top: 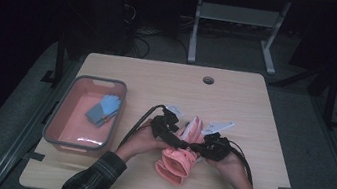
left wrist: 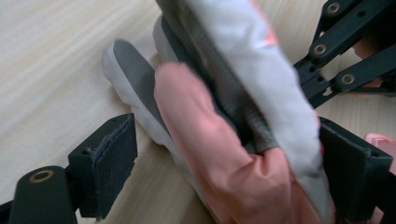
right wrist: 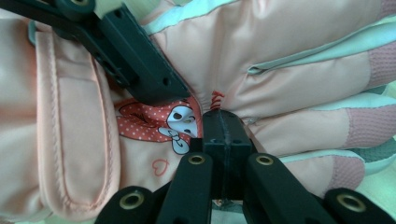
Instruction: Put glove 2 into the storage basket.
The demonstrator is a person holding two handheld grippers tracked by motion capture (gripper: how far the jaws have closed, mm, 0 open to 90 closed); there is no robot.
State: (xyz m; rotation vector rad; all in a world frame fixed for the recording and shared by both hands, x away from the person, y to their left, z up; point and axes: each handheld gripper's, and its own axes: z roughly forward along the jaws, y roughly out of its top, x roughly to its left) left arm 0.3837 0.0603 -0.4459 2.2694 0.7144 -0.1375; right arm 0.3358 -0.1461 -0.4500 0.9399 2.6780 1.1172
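Pink glove (top: pixel 178 160) lies low centre of high view on tabletop (top: pixel 236 99), between 2 hands. Left tongs (top: pixel 168 125) spread wide, glove between pads; left pad (left wrist: pixel 114 163) clear of fabric, right pad (left wrist: pixel 348 175) just beside it. Right tongs (right wrist: pixel 223 122) closed, pinching glove fabric at back near bow print (right wrist: pixel 180 122). Grey tub (top: pixel 60 135) at left of high view, well apart from glove, holds blue glove (top: pixel 102 109). Plaid sleeves enter from bottom edge.
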